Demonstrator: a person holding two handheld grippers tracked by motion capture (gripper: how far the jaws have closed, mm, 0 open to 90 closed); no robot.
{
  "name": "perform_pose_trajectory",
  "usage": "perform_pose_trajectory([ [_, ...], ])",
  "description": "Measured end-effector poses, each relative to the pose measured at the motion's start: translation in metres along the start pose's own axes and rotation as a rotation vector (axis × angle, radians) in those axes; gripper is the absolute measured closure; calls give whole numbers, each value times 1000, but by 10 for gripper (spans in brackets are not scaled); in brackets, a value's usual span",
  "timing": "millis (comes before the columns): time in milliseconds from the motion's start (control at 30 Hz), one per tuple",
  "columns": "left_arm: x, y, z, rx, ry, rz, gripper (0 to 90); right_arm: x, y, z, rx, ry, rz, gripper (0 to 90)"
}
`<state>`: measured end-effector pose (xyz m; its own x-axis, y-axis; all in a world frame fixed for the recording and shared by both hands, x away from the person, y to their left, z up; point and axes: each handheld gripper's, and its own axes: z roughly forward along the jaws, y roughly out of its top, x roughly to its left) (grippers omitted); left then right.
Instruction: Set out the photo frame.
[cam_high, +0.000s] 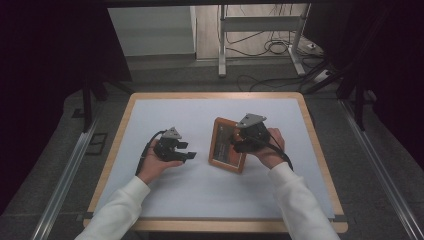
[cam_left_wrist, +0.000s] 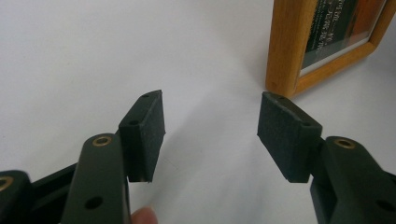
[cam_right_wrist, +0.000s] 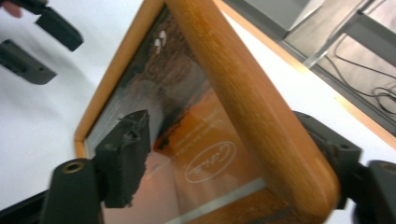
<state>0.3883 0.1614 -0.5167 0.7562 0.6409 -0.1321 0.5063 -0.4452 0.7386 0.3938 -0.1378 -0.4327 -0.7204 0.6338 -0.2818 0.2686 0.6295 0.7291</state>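
Observation:
A wooden picture frame (cam_high: 223, 145) with a glass front lies near the middle of the white table top (cam_high: 165, 115), its right side raised a little. My right gripper (cam_high: 239, 142) is shut on the frame's right edge. In the right gripper view one pad presses the glass of the frame (cam_right_wrist: 243, 93) and the other jaw sits behind the wooden side, around the right gripper's (cam_right_wrist: 229, 158) grip. My left gripper (cam_high: 188, 151) is open, low over the table just left of the frame. Between its jaws (cam_left_wrist: 210, 135) is bare table, with the frame's corner (cam_left_wrist: 287, 46) beyond. The left gripper (cam_right_wrist: 44, 49) also appears past the frame.
The table has a wooden rim (cam_high: 320, 165) around the white surface. Behind it stand metal legs of a stand (cam_high: 221, 45) and loose cables (cam_high: 275, 47) on the floor. Dark curtains flank both sides.

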Motion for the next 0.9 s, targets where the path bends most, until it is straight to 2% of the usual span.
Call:
perform_pose_trajectory([
  [67,0,0,-1,-1,1,0,410,0,-1,-1,-12,-30,28,198],
  [133,1,0,-1,-2,2,0,410,-1,-2,-5,-32,-41,58,176],
  [300,0,-1,-3,-9,4,1,410,-6,-14,-31,-114,-71,157,159],
  [367,1,-2,-5,-5,7,10,410,-6,-23,-40,-136,-58,201,159],
  [467,2,-5,-7,-7,11,3,410,-3,-44,-55,-145,-36,248,170],
  [533,3,-6,-9,-10,13,-2,410,1,-57,-62,-143,-35,265,197],
  [600,3,-8,-11,-10,16,-5,410,5,-68,-67,-138,-34,283,278],
  [667,3,-9,-11,-10,18,-7,410,13,-81,-72,-134,-27,297,426],
  [733,2,-11,-12,-9,21,-6,410,22,-90,-73,-128,-8,282,662],
  [800,2,-12,-12,-6,21,-5,410,29,-95,-72,-109,20,255,789],
  [900,1,-14,-12,-6,20,-5,408,42,-98,-65,-64,71,216,867],
])
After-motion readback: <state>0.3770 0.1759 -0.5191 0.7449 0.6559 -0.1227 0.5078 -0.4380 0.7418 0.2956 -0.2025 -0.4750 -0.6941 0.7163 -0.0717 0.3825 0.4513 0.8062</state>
